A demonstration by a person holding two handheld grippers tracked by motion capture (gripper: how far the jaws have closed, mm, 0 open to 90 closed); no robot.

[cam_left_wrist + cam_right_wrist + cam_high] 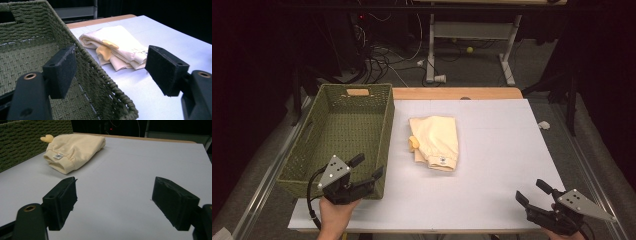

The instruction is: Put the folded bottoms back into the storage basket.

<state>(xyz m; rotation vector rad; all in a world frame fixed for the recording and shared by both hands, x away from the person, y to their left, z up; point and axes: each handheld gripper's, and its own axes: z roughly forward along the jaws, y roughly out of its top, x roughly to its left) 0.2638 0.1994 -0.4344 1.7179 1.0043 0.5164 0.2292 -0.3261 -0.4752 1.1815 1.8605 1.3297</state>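
Observation:
A folded cream garment (435,141) with a yellow patch lies on the white table top, just right of a green woven basket (382,137). The same garment (117,46) shows in the left gripper view beyond the basket (100,75) wall, and at the upper left of the right gripper view as the garment (75,151). My left gripper (368,168) hovers over the basket's near right corner, open, its jaws straddling the rim with nothing pinched. My right gripper (530,193) rests near the table's front right corner, open and empty.
The basket interior holds nothing. A wooden table edge (457,93) runs behind the white top. Beyond it, cables (377,60) and a white desk frame (472,40) stand on the floor. A small white object (543,125) lies off the right edge.

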